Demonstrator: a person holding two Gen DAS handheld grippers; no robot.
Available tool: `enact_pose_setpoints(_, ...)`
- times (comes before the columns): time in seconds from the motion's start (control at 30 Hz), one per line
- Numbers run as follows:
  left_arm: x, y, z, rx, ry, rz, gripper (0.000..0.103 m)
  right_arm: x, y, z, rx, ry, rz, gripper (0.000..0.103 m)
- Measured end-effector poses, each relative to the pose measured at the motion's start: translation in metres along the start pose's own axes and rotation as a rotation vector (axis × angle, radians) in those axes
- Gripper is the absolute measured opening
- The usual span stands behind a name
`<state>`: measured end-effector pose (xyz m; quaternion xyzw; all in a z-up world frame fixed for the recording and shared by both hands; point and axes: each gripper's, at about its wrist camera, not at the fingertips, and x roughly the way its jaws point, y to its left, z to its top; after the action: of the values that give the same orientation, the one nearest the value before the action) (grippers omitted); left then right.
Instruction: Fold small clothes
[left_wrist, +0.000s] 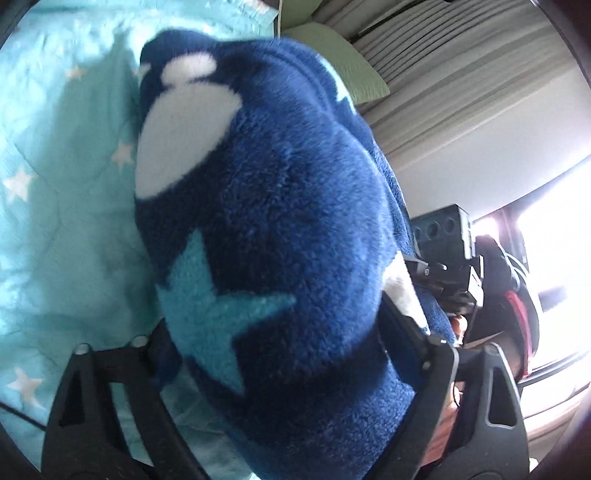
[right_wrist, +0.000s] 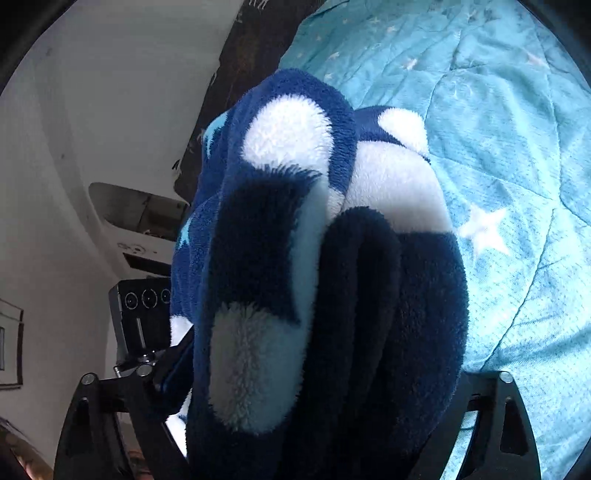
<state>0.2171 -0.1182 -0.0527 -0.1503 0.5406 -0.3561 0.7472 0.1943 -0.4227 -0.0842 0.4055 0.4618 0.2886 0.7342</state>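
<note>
A thick navy fleece garment (left_wrist: 288, 206), with white patches and a light-blue star, fills the left wrist view. It is bunched between the fingers of my left gripper (left_wrist: 280, 332), whose jaws stand wide with the bundle pressed against both; the fingertips are buried in the fabric. In the right wrist view the same fleece garment (right_wrist: 332, 280) is folded in thick rolls between the fingers of my right gripper (right_wrist: 317, 373), also wide and closed on the bulk. Beneath it lies a turquoise quilt (right_wrist: 498, 147) with white stars.
The turquoise quilt (left_wrist: 62, 184) spreads to the left in the left wrist view. A green pillow (left_wrist: 343, 66) and pale curtains (left_wrist: 461, 92) are behind. A dark cloth (right_wrist: 240, 74), white wall and black appliance (right_wrist: 140, 314) are left of the bed.
</note>
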Motion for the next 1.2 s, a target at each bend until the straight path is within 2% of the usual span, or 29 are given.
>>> enact_pose_setpoints(0.07,-0.007,-0.014,-0.003,0.033,-0.027,0.032,0.078,-0.008,0.007,-0.002,-0.007,-0.031,0.001,0.073)
enact_pose_setpoints(0.23,-0.031,-0.043,-0.006,0.105,-0.085,0.059,0.073,-0.023,0.028,-0.006,-0.009,-0.081,0.063,0.063)
enact_pose_setpoints(0.43,-0.059,-0.072,0.007,0.183,-0.143,0.082,0.073,-0.048,0.074,-0.001,-0.114,-0.146,0.083,0.063)
enact_pose_setpoints(0.57,-0.066,-0.082,0.026,0.219,-0.151,0.058,0.073,-0.061,0.094,0.011,-0.156,-0.185,0.077,0.063)
enact_pose_setpoints(0.73,-0.056,-0.079,0.055,0.222,-0.146,0.048,0.073,-0.064,0.099,0.026,-0.12,-0.218,0.048,0.063)
enact_pose_setpoints(0.83,-0.049,-0.076,0.069,0.209,-0.132,0.033,0.073,-0.061,0.098,0.03,-0.091,-0.237,0.066,0.063)
enact_pose_setpoints(0.93,-0.042,-0.06,0.068,0.194,-0.118,0.049,0.073,-0.063,0.087,0.013,-0.026,-0.196,0.106,0.065)
enact_pose_setpoints(1.1,-0.041,0.0,0.033,0.121,-0.049,0.098,0.073,0.01,0.066,-0.011,0.04,-0.002,0.069,0.067)
enact_pose_setpoints(1.2,-0.051,0.029,0.018,0.044,-0.073,0.053,0.074,0.041,0.069,-0.028,0.011,0.057,0.028,0.076)
